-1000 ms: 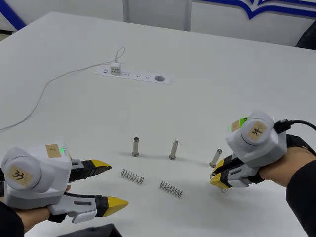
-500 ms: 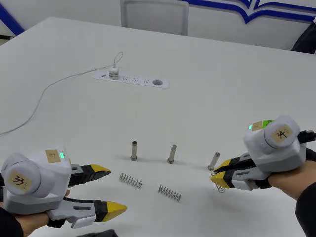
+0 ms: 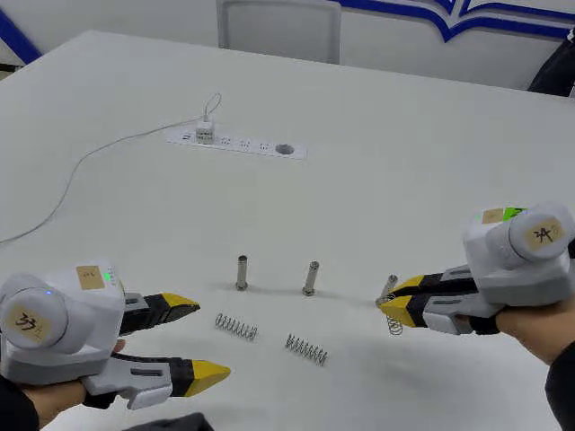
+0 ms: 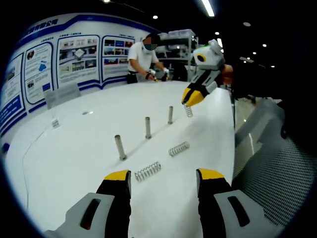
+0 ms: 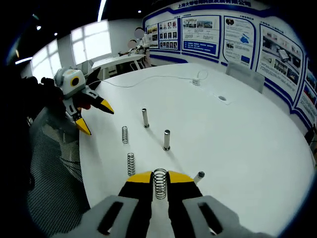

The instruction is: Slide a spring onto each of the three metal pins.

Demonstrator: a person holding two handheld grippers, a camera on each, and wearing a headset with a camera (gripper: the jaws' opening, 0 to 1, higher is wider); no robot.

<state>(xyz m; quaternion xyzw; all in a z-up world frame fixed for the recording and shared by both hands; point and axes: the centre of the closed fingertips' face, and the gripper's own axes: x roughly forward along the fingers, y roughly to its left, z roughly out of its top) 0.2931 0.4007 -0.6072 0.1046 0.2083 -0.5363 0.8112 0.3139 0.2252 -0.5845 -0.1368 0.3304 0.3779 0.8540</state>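
Observation:
Three metal pins stand upright in a row on the white table: left pin point(image 3: 242, 272), middle pin point(image 3: 311, 277), right pin point(image 3: 388, 288). Two springs lie in front of them, one point(image 3: 236, 327) to the left and one point(image 3: 306, 349) further right. My right gripper point(image 3: 388, 305) is shut on a third spring point(image 3: 394, 324), which hangs just in front of the right pin. In the right gripper view that spring point(image 5: 160, 183) stands pinched between the jaws, with the right pin point(image 5: 199, 176) close beside it. My left gripper point(image 3: 199, 338) is open and holds nothing, left of the loose springs.
A white power strip point(image 3: 235, 143) with a plugged-in adapter and a cable running left lies further back on the table. A chair point(image 3: 278, 27) stands at the far edge. A person point(image 4: 143, 57) stands in the background of the left gripper view.
My right gripper has swung out to the right and levelled, still shut on the spring, its tips now closer to the right pin. The left gripper has hardly moved.

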